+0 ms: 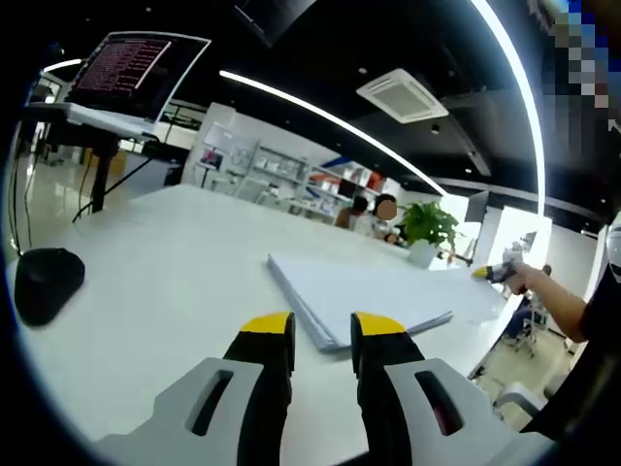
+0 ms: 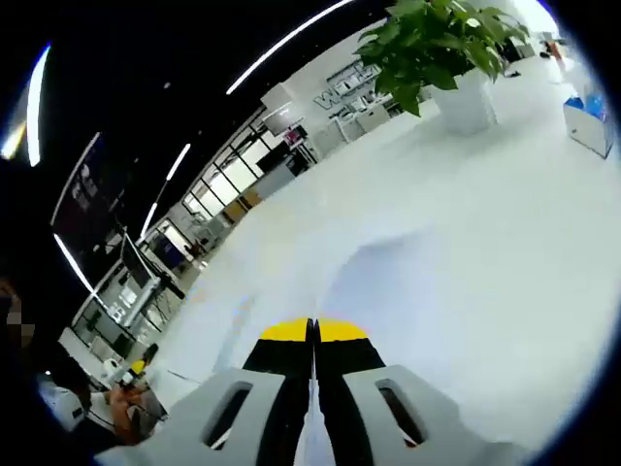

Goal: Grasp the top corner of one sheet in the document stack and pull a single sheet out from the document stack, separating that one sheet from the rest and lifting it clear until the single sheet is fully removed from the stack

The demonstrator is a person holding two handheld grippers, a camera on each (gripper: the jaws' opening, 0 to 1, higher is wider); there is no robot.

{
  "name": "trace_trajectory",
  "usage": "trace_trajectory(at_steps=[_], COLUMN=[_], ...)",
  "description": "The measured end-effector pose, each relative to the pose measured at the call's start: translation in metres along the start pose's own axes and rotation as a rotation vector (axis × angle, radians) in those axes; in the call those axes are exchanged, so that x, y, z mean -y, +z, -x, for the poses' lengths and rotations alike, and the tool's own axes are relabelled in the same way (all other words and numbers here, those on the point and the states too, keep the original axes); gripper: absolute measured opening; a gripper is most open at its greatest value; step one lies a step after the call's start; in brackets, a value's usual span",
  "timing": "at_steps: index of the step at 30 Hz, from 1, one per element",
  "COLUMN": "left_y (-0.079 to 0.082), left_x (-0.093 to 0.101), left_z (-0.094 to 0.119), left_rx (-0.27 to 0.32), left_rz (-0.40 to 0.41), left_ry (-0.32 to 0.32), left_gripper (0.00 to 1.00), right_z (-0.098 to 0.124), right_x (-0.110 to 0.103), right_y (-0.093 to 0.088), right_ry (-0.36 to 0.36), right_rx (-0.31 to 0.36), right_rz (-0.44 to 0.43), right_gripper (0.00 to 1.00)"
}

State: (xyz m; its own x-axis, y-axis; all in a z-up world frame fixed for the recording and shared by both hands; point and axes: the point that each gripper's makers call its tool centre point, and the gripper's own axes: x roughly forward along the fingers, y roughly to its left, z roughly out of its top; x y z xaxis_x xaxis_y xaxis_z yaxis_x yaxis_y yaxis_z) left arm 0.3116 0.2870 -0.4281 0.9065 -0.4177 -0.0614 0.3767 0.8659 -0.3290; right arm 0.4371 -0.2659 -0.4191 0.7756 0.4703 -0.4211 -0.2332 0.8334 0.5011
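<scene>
A stack of white documents [image 1: 335,291] lies on the white table [image 1: 175,272]. In the left gripper view my left gripper [image 1: 322,332] hovers open just short of the stack's near corner, with nothing between its yellow-tipped fingers. Farther right, a person's hand holds my right gripper [image 1: 493,274] at the far end of a single sheet [image 1: 456,296] that stretches out from the stack's top. In the right gripper view my right gripper [image 2: 313,331] has its jaws pressed together on that pale sheet [image 2: 398,282], which spreads forward over the table.
A black rounded object [image 1: 44,282] sits at the table's left edge. A monitor on a stand [image 1: 136,73] is behind it. A potted plant [image 2: 441,49] stands at the table's far end, also the plant [image 1: 427,225]. People sit beyond the table.
</scene>
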Motion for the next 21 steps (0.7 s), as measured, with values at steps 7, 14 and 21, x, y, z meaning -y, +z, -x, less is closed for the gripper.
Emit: trace_trajectory(at_steps=[7,14,21], left_y=[-0.006,-0.007,-0.009], left_x=[0.003,0.003,0.004], left_z=[-0.002,-0.004,-0.006], left_rx=[-0.02,-0.022,-0.03], left_rz=[0.001,0.001,-0.001], left_ry=[-0.012,-0.011,-0.01], left_gripper=[0.24,0.24,0.24], right_z=[-0.016,-0.021,-0.011], right_x=[-0.01,-0.014,0.025], right_y=[-0.017,-0.039,-0.019], right_ry=[-0.048,-0.102,-0.209], right_rx=[-0.057,-0.099,-0.05], right_rz=[0.062,0.123,0.216], right_gripper=[0.02,0.03,0.25])
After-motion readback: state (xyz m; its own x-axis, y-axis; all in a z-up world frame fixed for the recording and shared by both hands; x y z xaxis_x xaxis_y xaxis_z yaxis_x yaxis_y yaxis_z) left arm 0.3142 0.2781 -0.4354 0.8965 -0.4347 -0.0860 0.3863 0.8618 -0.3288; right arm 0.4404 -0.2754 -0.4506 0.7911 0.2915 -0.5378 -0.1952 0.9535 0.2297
